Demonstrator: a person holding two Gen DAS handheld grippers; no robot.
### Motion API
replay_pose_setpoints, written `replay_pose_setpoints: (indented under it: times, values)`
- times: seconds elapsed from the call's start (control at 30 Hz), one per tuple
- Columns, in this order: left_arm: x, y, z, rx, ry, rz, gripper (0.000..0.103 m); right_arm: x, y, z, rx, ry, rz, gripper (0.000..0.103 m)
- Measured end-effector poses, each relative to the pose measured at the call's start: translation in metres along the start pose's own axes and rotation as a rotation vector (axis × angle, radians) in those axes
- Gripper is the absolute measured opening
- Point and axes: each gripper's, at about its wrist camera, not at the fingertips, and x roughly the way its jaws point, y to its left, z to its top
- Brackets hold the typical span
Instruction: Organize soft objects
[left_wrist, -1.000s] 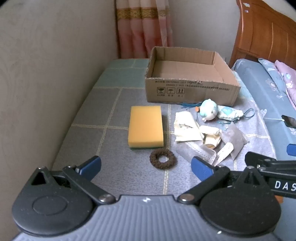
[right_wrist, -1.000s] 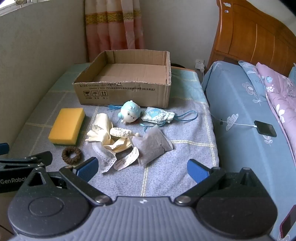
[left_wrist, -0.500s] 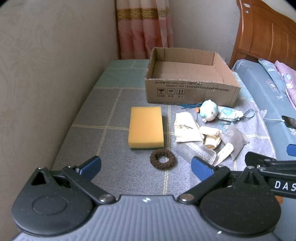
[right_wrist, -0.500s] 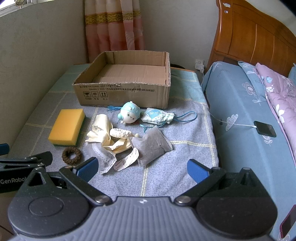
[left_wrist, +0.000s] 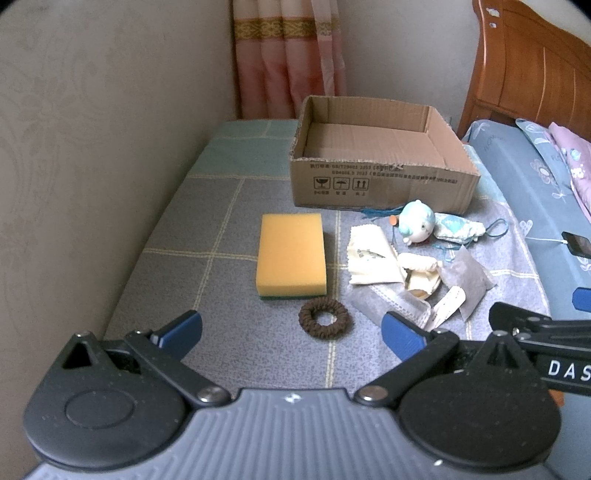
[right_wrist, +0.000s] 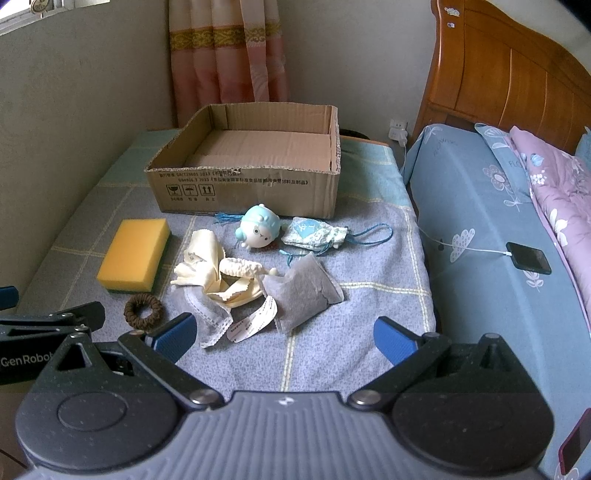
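Bench (left_wrist: 207, 295) w/ grey checked cover carries everything; nothing on it has shifted vs a sec ago, and both rigs sit where they were, so I read this as the start, no pick made yet.

Cardboard box (right_wrist: 255, 158) at the far end, open top, empty inside as far as I see. That's presumably the drop spot.

Yellow sponge (left_wrist: 291, 254) lies flat left of the pile, well apart from the box front. Grey pouch (right_wrist: 301, 291) and cream cloth (right_wrist: 201, 258) are tangled in the middle heap w/ lace strips and paper tags. Blue plush toy (right_wrist: 258, 230) sits just beside the box front, patterned drawstring bag (right_wrist: 314, 234) touching-close on its right. Brown scrunchie (left_wrist: 323, 318) is nearest me, just below the sponge.

Left gripper (left_wrist: 291, 332) fingers spread wide, holding nothing; scrunchie sits about between them but further out. Right gripper (right_wrist: 284, 336) also spread, nothing held, hovering short of the pouch.

Next, I'd guess scrunchie or sponge for left.
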Motion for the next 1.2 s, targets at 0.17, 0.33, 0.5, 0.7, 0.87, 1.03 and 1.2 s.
replay_pose_setpoints:
  times: [0.17, 0.33, 0.5, 0.7, 0.87, 1.03, 1.2]
  values:
    - [0.0002, 0.0001, 0.0001, -0.001, 0.000, -0.001, 0.102, -0.0001, 0.0001, -0.0004, 0.000, -0.001, 0.000, 0.103]
    - [0.0000, 0.0000, 0.0003, -0.001, 0.000, 0.000, 0.102, 0.0021, -0.0004, -0.0019, 0.001, -0.001, -0.001, 0.103]
    - [-0.0002, -0.0005, 0.0002, -0.003, -0.001, -0.002, 0.102, -0.0032, -0.0007, 0.0020, 0.001, -0.004, -0.002, 0.103]
    - [-0.0009, -0.0010, 0.0008, -0.001, -0.002, -0.001, 0.102, -0.0047, -0.0013, 0.0024, 0.000, -0.008, -0.001, 0.103]
    - [-0.0024, -0.0013, 0.0018, 0.003, -0.006, -0.002, 0.102, -0.0047, -0.0013, 0.0024, 0.000, -0.010, -0.002, 0.103]
    - [-0.0020, -0.0004, 0.0030, 0.013, -0.025, -0.012, 0.102, -0.0066, -0.0015, 0.0026, -0.005, -0.023, 0.002, 0.103]
    - [0.0043, 0.0030, 0.0044, 0.026, -0.038, -0.052, 0.102, -0.0055, -0.0015, 0.0035, -0.004, -0.047, 0.022, 0.103]
